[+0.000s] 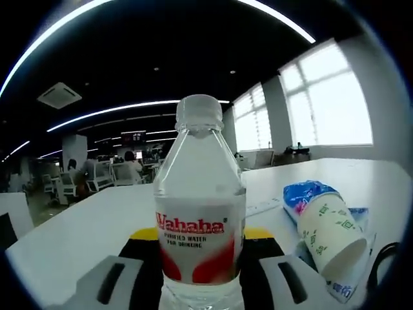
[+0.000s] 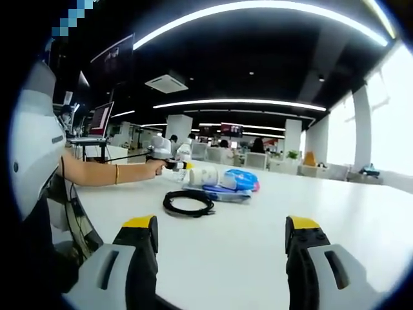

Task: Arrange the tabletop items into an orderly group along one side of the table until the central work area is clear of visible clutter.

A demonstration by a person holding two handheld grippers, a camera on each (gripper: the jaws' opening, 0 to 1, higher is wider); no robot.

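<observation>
Between the left tongs (image 1: 201,274), a clear water bottle (image 1: 200,213) with a red label stands upright, clamped low on its body so it can be carried without tipping. Just beside it on the white table (image 1: 84,226) a paper cup (image 1: 330,234) lies on its side across a blue packet (image 1: 310,192), likely the start of the group at that side. Nearer the middle, a coiled black cable (image 2: 188,202) awaits moving. Right tongs (image 2: 219,244) hover spread wide, holding nothing, free for it.
</observation>
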